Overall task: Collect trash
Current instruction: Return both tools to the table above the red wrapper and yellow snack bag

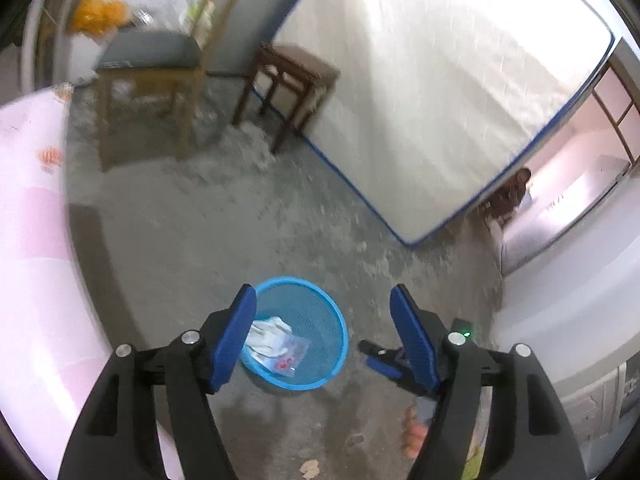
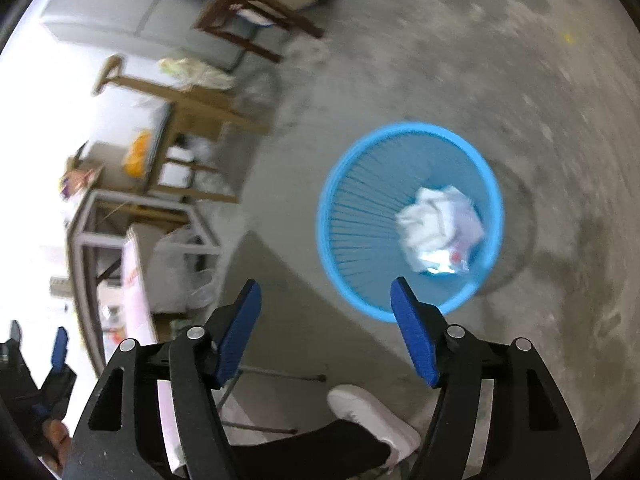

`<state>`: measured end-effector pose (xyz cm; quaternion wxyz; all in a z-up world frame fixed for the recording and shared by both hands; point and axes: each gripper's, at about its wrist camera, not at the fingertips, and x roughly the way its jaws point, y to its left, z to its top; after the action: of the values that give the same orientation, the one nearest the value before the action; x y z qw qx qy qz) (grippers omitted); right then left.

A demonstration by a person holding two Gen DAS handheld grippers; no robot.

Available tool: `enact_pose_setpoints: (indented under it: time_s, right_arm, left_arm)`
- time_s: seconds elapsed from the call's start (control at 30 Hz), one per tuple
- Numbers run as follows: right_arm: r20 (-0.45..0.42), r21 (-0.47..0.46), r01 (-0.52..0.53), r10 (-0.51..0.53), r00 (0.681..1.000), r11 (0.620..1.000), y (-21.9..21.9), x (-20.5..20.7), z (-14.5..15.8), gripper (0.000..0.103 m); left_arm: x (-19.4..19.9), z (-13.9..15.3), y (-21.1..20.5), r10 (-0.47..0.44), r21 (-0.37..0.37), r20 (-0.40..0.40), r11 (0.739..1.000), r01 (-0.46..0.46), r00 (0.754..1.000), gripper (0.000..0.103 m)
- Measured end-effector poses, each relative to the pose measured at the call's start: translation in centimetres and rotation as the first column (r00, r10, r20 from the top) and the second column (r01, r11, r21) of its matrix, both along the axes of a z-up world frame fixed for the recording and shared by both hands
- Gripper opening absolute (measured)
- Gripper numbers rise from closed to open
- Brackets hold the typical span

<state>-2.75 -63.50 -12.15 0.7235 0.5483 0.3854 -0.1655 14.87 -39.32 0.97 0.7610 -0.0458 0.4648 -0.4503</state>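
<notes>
A light blue mesh bin stands on the concrete floor; it also shows in the right wrist view. Crumpled white paper and a clear plastic bag with red bits lie inside it; both show in the right wrist view as a white wad. My left gripper is open and empty, high above the bin. My right gripper is open and empty, above the bin's near rim. The right gripper also shows in the left wrist view, beside the bin.
A green-seated wooden chair and a dark stool stand at the back. A white mattress leans beyond them. A pink-covered table is at the left. A white shoe is near my right gripper. A small scrap lies on the floor.
</notes>
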Motion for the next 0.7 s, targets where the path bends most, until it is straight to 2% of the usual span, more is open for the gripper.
enact_pose_setpoints:
  time_s: [0.13,0.3,0.5,0.6,0.7]
  right_arm:
    - [0.065,-0.054,-0.093,0.096,0.993,0.994,2.8,2.3,5.3,0.070]
    - [0.134,-0.126,-0.246,0.262,0.956,0.961,8.2,6.8,11.4,0.072]
    - [0.165,-0.175,-0.435,0.462,0.871,0.883,16.4,13.3,16.2,0.072]
    - [0.164,-0.190,-0.515,0.544,0.823,0.836,21.1,17.4,17.5,0.072]
    - [0.137,-0.193,-0.575,0.602,0.786,0.795,25.3,21.5,17.3,0.072]
  left_arm:
    - [0.2,3.9,6.9,0.058,-0.049,0.065,0.997,-0.055,0.996,0.072]
    - [0.3,7.5,16.3,0.153,-0.103,0.147,0.985,-0.139,0.977,0.073]
    - [1.2,10.3,26.5,0.266,-0.131,0.256,0.962,-0.240,0.929,0.077]
    - [2.3,10.7,30.3,0.284,-0.107,0.291,0.959,-0.264,0.913,0.081]
    - [4.0,10.5,33.4,0.294,-0.057,0.308,0.955,-0.291,0.905,0.083]
